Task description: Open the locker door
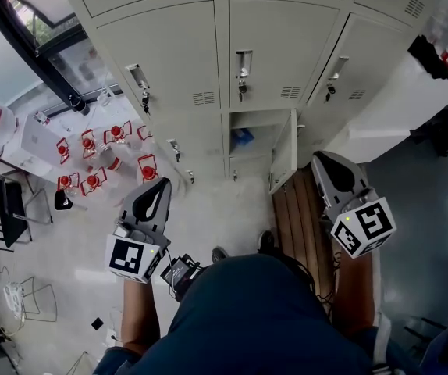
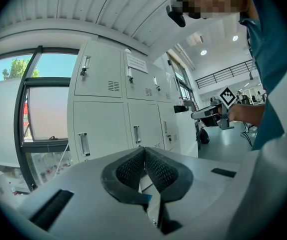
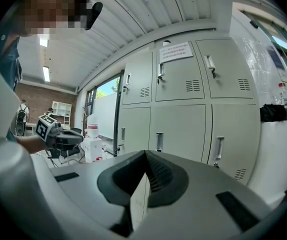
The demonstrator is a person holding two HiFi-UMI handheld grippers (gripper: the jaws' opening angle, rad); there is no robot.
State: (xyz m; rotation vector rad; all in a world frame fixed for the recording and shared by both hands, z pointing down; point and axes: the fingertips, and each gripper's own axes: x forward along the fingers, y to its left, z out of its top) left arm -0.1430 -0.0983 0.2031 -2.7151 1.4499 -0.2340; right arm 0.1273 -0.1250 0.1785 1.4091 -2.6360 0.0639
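Observation:
A bank of pale grey lockers (image 1: 208, 61) fills the wall ahead. One low locker (image 1: 249, 141) in the middle column stands open, its door (image 1: 285, 158) swung out to the right, with something blue (image 1: 242, 137) inside. My left gripper (image 1: 161, 184) is held in the air left of that locker and well short of it, jaws shut and empty (image 2: 144, 150). My right gripper (image 1: 319, 159) hangs just right of the open door, not touching it, jaws shut with nothing between them (image 3: 145, 153). Both point roughly level at the lockers.
Several red-capped bottles (image 1: 91, 158) stand on the floor at the left by a window. A wooden bench (image 1: 294, 217) runs under my right arm. A white counter (image 1: 396, 108) with a dark bag (image 1: 435, 57) is at the right. Chairs (image 1: 21, 209) stand far left.

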